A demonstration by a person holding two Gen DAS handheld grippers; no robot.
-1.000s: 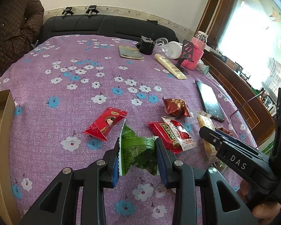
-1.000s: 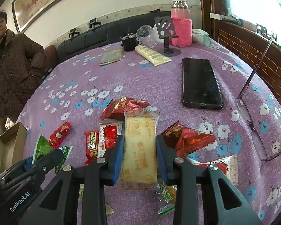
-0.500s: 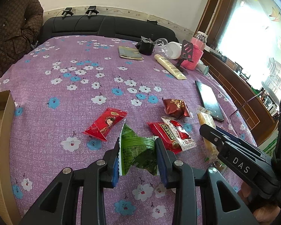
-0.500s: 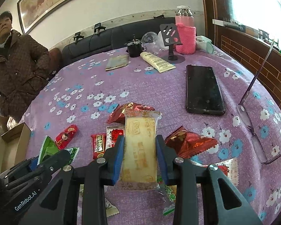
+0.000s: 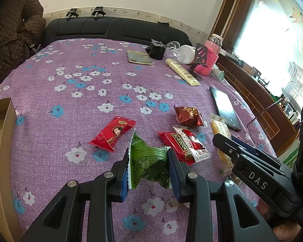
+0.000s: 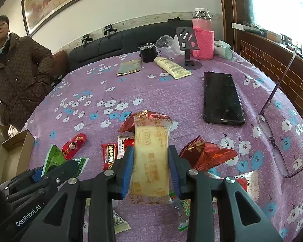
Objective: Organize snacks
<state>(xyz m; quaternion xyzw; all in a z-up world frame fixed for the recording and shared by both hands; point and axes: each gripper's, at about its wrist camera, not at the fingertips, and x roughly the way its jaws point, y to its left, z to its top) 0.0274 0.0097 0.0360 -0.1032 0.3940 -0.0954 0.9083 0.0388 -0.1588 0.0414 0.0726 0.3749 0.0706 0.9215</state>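
Left wrist view: the left tool [image 5: 149, 171] stands narrow, its two blue pads pressed against the sides of a crumpled green snack packet [image 5: 148, 161] at 6 o'clock, near the bottom centre. The packet's pointed end sticks up past the fingertips toward 12 o'clock. A red packet with a cartoon face [image 5: 112, 133] lies on the purple flowered cloth of the worktop [image 5: 70, 92] just beyond it at 11 o'clock. Two overlapping red packets [image 5: 181, 144] lie at 1 o'clock, with a dark red foil packet [image 5: 188, 116] past them. The open cardboard box [image 5: 2, 141] sits at 9 o'clock, at the left edge. A black phone [image 5: 224, 109] lies at 2 o'clock. The right tool [image 5: 232, 147] comes in at 3 o'clock, clamped on a pale yellow cake packet [image 5: 222, 139].

Right wrist view: the right tool [image 6: 150, 171] is narrow as well, gripping the pale yellow cake packet [image 6: 151, 159] by its long sides; the packet stands upright between the pads. A crinkled red foil packet [image 6: 208, 155] lies on the cloth at 3 o'clock, beside the right finger. Red packets [image 6: 115, 151] lie at 10 o'clock. The left tool [image 6: 56, 167] sits at 8 o'clock with the green packet [image 6: 54, 158] in it, and the box [image 6: 16, 153] is at 9 o'clock. The phone [image 6: 222, 96] lies at 1 o'clock, a pair of glasses [image 6: 272, 137] at 3 o'clock. A person in a brown quilted coat [image 6: 16, 76] stands at 10 o'clock.
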